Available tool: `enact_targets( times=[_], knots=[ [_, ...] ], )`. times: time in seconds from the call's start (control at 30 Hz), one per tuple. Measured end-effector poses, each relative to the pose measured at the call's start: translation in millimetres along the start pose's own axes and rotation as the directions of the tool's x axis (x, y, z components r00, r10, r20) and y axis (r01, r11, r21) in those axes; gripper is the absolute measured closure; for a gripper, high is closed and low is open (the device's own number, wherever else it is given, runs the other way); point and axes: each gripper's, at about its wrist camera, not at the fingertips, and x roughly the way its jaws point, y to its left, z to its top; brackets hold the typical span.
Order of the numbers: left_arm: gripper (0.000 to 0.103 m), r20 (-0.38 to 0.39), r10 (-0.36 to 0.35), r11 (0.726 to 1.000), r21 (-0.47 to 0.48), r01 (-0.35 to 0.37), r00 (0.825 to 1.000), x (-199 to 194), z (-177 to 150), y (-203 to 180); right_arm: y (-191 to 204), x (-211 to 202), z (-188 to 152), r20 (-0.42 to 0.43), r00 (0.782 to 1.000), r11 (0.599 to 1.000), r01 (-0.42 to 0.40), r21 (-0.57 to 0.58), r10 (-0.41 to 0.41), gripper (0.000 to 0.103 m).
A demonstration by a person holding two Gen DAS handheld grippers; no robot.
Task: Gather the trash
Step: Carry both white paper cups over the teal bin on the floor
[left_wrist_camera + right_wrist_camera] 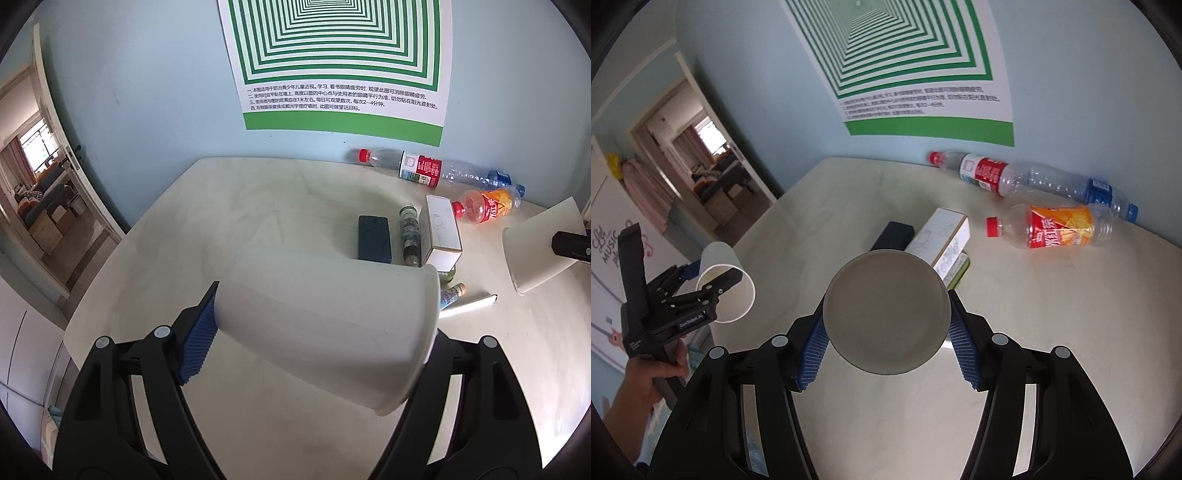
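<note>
My left gripper (321, 328) is shut on a white paper cup (325, 325), held on its side above the table, mouth to the right. This cup and gripper also show in the right wrist view (726, 284) at the left. My right gripper (886, 343) is shut on a second white paper cup (886, 310), its round end facing the camera. That cup shows in the left wrist view (543, 247) at the right edge. Empty plastic bottles lie at the back: a red-labelled clear one (990, 173), an orange-labelled one (1056, 227) and a blue-labelled one (1104, 192).
On the cream table (258, 206) lie a white box (441, 232), a dark blue case (375, 238), a small vial (410, 232), a tube (452, 295) and a white pen (469, 304). A green poster (343, 62) hangs on the wall. A doorway (33, 184) opens at left.
</note>
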Motion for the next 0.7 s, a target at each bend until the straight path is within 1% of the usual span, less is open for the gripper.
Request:
enact_targets(
  times=[0.13, 0.17, 0.27, 0.43, 0.7],
  knots=[
    [0.028, -0.008, 0.04, 0.999, -0.036, -0.04, 0.999, -16, -17, 9, 23, 3, -4, -0.021, 0.998, 0.997, -0.058, -0.06, 0.056, 0.043],
    [0.028, -0.016, 0.061, 0.997, -0.055, -0.062, 0.998, -22, -25, 15, 28, 3, -5, -0.025, 0.997, 0.995, -0.071, -0.074, 0.069, 0.043],
    [0.028, -0.03, 0.092, 0.991, -0.092, -0.095, 0.995, -30, -39, 21, 41, 4, -6, -0.035, 0.994, 0.989, -0.106, -0.105, 0.103, 0.043],
    [0.028, -0.041, 0.115, 0.986, -0.117, -0.119, 0.993, -40, -49, 32, 57, 3, -11, -0.055, 0.988, 0.978, -0.148, -0.146, 0.142, 0.043],
    [0.028, -0.063, 0.176, 0.968, -0.168, -0.184, 0.982, -64, -71, 46, 79, 5, -16, -0.088, 0.974, 0.955, -0.222, -0.197, 0.208, 0.043]
  ],
)
